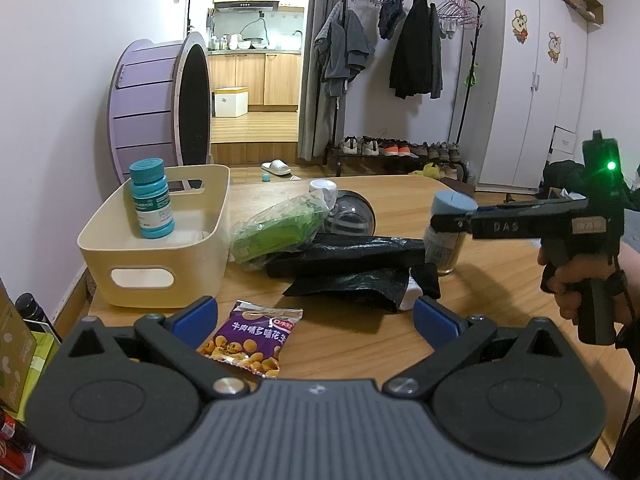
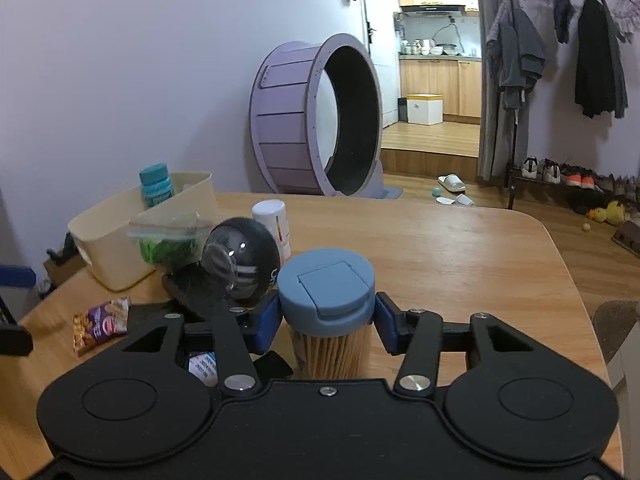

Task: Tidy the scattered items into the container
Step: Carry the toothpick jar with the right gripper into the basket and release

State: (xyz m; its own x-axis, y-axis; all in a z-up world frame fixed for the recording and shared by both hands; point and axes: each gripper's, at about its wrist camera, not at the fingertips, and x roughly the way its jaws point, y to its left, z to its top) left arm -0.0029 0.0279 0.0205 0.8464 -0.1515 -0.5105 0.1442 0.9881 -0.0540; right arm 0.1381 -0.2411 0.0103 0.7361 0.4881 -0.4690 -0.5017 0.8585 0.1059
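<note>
A cream bin (image 1: 160, 248) stands at the table's left with a teal pill bottle (image 1: 151, 198) upright inside; both also show in the right wrist view, bin (image 2: 116, 232) and bottle (image 2: 156, 184). My right gripper (image 2: 326, 316) is shut on the blue-lidded toothpick jar (image 2: 326, 284), which stands on the table; in the left wrist view the jar (image 1: 448, 236) is held at its lid. My left gripper (image 1: 316, 316) is open, above a purple peanut packet (image 1: 250, 338). A green bag (image 1: 280, 228), black plastic bags (image 1: 352, 268), a dark ball (image 2: 244, 260) and a white tube (image 2: 274, 224) lie between.
The wooden table (image 2: 440, 248) extends to the right of the jar. A purple cat wheel (image 2: 316, 120) stands behind the table. A clothes rack (image 1: 412, 52) with shoes below is farther back. Boxes and bottles (image 1: 20, 344) sit beside the table's left edge.
</note>
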